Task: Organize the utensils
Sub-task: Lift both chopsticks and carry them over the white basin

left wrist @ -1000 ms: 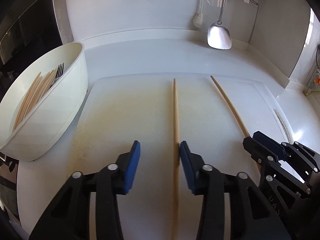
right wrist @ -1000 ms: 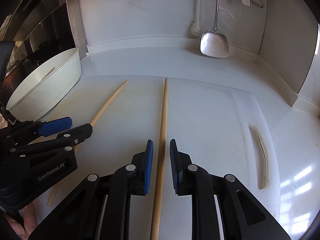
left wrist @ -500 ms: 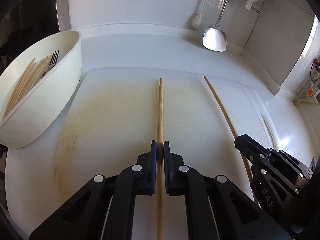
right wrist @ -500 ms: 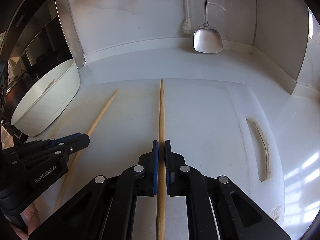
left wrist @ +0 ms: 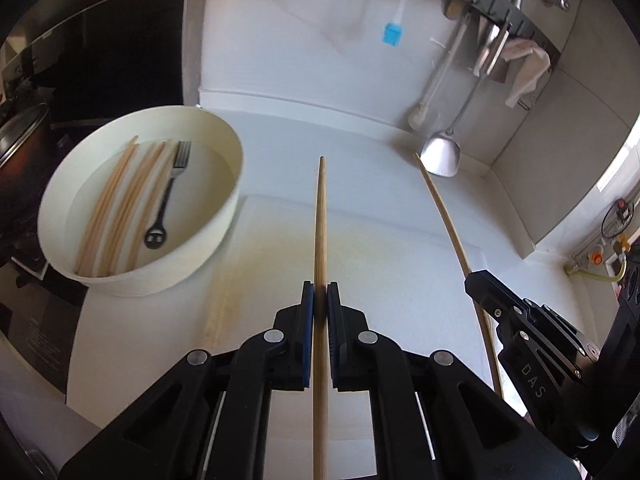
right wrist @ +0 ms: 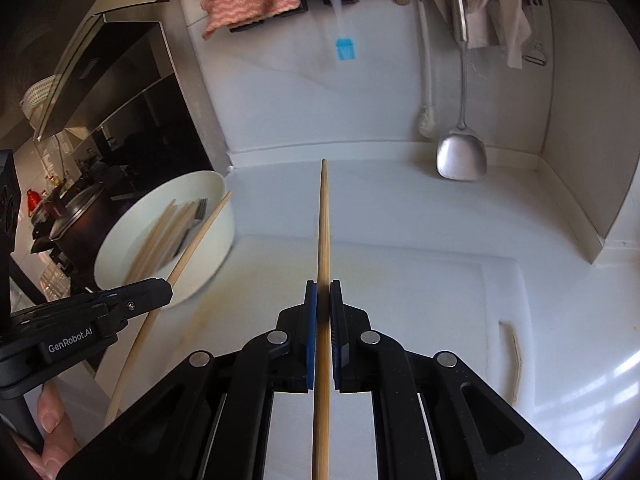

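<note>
My left gripper [left wrist: 320,294] is shut on a long wooden chopstick [left wrist: 321,216], held above the white cutting board [left wrist: 400,276]. My right gripper [right wrist: 323,292] is shut on a second wooden chopstick [right wrist: 324,220], also lifted off the board. Each gripper shows in the other's view, the right one [left wrist: 476,280] with its chopstick [left wrist: 444,208], the left one [right wrist: 160,288] with its chopstick [right wrist: 192,248]. A white bowl [left wrist: 208,248] at the left holds several chopsticks [left wrist: 116,208] and a fork [left wrist: 168,196]; it also shows in the right wrist view [right wrist: 222,232].
A metal spatula [right wrist: 460,156] and a brush [right wrist: 344,48] hang from a rail on the back wall. A pink cloth [right wrist: 252,0] hangs at the top left. A dark pot [right wrist: 76,216] stands left of the bowl. The counter's right wall [right wrist: 580,160] is close.
Both grippers closed on their chopsticks and lifted them up off the cutting board. The views now look higher, with the bowl's inside visible.
</note>
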A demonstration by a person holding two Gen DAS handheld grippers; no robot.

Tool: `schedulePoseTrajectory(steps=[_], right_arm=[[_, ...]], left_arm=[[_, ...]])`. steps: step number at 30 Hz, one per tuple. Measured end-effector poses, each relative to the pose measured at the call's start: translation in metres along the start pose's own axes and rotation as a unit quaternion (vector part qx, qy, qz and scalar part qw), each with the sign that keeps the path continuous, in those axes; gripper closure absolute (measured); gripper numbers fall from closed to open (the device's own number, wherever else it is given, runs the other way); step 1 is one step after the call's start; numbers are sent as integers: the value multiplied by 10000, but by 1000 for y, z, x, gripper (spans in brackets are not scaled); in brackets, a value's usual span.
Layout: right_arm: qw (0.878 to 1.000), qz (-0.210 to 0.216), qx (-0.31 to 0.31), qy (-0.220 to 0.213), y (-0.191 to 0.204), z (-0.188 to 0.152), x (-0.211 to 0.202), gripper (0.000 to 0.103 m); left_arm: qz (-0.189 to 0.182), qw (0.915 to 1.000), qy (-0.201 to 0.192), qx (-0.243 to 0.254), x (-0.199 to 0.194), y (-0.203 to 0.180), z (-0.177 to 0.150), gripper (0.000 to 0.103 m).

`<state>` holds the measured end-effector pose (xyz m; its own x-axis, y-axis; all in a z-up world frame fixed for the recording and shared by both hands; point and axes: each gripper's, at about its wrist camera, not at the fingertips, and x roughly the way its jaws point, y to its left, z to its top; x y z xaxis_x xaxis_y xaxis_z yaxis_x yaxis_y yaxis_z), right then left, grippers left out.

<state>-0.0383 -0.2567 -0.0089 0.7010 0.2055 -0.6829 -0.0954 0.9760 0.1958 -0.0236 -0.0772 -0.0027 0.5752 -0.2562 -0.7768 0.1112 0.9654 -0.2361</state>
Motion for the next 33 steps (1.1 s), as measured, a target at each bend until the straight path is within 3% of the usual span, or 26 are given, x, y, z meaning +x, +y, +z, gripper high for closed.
schedulePoseTrajectory(steps=[8,14,18,24,33], right_arm=[[9982,590,-130,-67,82,50,32,97],[9972,732,-16,159,149,73,90,97],[9967,715,100,377,181,81,127,97],[9936,701,148,879,207,82,178,97],[9852,764,202,1521,216,80,227,97]], left_arm=[[619,9970,-352,-313,-33,89,48,96],[838,9957,-323,-229,-21,164,84,96],[843,9962,-16,-227,6,204,103,96],[802,9958,383,-213,45,233,111,96],[816,9930,784,-352,80,243,104,96]])
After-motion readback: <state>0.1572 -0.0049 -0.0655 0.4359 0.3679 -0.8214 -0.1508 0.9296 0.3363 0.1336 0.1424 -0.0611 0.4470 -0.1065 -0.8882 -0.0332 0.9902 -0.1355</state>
